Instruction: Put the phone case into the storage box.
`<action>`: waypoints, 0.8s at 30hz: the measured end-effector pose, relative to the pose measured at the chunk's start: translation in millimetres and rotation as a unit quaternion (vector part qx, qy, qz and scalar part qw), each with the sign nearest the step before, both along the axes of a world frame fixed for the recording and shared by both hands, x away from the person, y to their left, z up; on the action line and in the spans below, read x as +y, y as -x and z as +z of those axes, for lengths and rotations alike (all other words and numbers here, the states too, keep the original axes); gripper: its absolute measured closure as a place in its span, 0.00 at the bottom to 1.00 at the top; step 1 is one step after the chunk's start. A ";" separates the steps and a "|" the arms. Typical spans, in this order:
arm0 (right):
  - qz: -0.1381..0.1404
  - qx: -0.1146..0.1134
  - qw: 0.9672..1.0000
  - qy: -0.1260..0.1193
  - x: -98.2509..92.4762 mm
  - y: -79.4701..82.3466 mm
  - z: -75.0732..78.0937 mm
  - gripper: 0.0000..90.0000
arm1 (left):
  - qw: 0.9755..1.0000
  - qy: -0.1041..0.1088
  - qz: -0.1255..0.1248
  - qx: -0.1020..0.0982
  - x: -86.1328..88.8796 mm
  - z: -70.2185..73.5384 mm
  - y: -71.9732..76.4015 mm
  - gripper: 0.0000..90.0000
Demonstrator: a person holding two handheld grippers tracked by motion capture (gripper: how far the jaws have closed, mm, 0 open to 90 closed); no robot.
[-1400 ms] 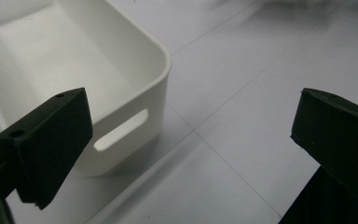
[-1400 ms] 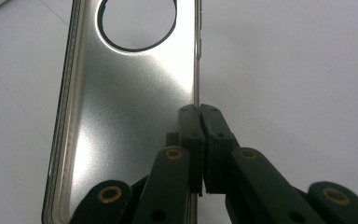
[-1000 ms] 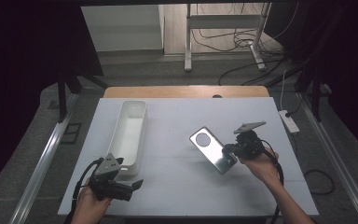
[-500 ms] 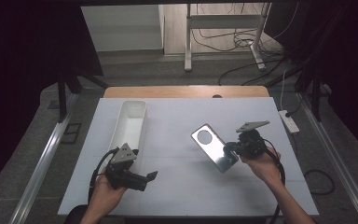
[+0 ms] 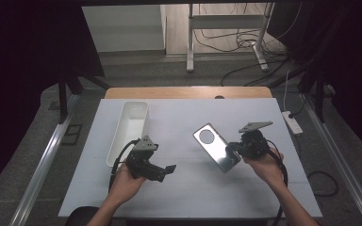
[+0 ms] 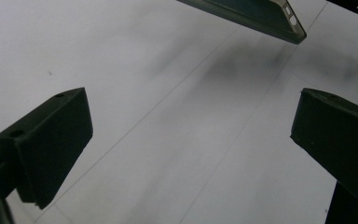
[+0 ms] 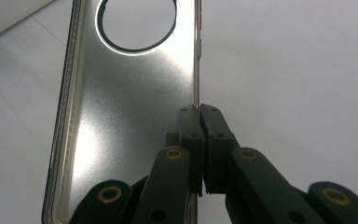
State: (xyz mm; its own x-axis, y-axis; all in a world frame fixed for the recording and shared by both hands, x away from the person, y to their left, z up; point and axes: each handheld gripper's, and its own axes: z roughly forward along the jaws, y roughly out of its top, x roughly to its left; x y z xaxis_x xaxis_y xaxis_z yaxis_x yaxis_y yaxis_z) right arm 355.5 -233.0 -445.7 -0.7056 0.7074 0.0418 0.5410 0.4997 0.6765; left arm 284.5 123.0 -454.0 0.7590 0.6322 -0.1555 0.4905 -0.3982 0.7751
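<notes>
My right gripper (image 5: pixel 232 148) fingers pinch the silver rectangular phone case (image 5: pixel 216 147) by its side rim, its length running away toward my wide-open left gripper (image 5: pixel 168 170) fingers.

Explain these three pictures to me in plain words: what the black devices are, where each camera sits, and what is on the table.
A person sits at a white table with a hand-held clamp in each hand. One camera looks down from above; the other two ride on the clamps and look along their black jaws. The right tool is shut on the side edge of a silvery phone case with a round camera hole, seen close up from that tool. The left tool is open and holds nothing; its own camera shows a corner of the case ahead. A long white tray lies on the table's left side.
</notes>
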 end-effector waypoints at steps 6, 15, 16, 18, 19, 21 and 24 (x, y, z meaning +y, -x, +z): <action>-0.002 -0.003 1.000 -0.003 1.0 0.1 1.5 0.98 | 1.000 -0.001 0.002 0.001 -8.9 -1.0 -8.9 0.00; -0.005 -0.005 1.000 -0.006 4.0 0.3 3.3 0.98 | 1.000 0.012 -0.010 0.014 -20.0 -2.9 -21.9 0.00; -0.005 -0.006 1.000 -0.008 4.3 0.6 4.1 0.98 | 1.000 0.014 -0.012 0.015 -21.4 -3.0 -23.3 0.00; -0.003 -0.009 1.000 -0.011 5.0 0.9 5.0 0.98 | 1.000 0.012 -0.017 0.016 -24.3 -3.2 -25.8 0.00; -0.004 -0.009 1.000 -0.010 5.3 1.3 5.6 0.98 | 1.000 0.010 -0.020 0.016 -25.7 -3.2 -26.9 0.00; -0.004 -0.010 1.000 -0.012 6.2 2.0 6.3 0.98 | 1.000 0.009 -0.022 0.016 -27.7 -3.5 -28.8 0.00; -0.003 -0.011 1.000 -0.014 7.0 2.5 6.9 0.98 | 0.999 0.014 -0.024 0.021 -29.4 -3.7 -32.4 0.00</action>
State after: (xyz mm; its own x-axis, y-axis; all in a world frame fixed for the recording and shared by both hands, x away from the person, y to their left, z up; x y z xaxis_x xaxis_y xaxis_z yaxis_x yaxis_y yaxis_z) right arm 353.0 -225.9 -438.8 -0.7017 0.7110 0.0467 0.5291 0.4761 0.7024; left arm 317.0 93.6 -457.6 0.7808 0.5903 -0.2044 0.5033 -0.4005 0.7657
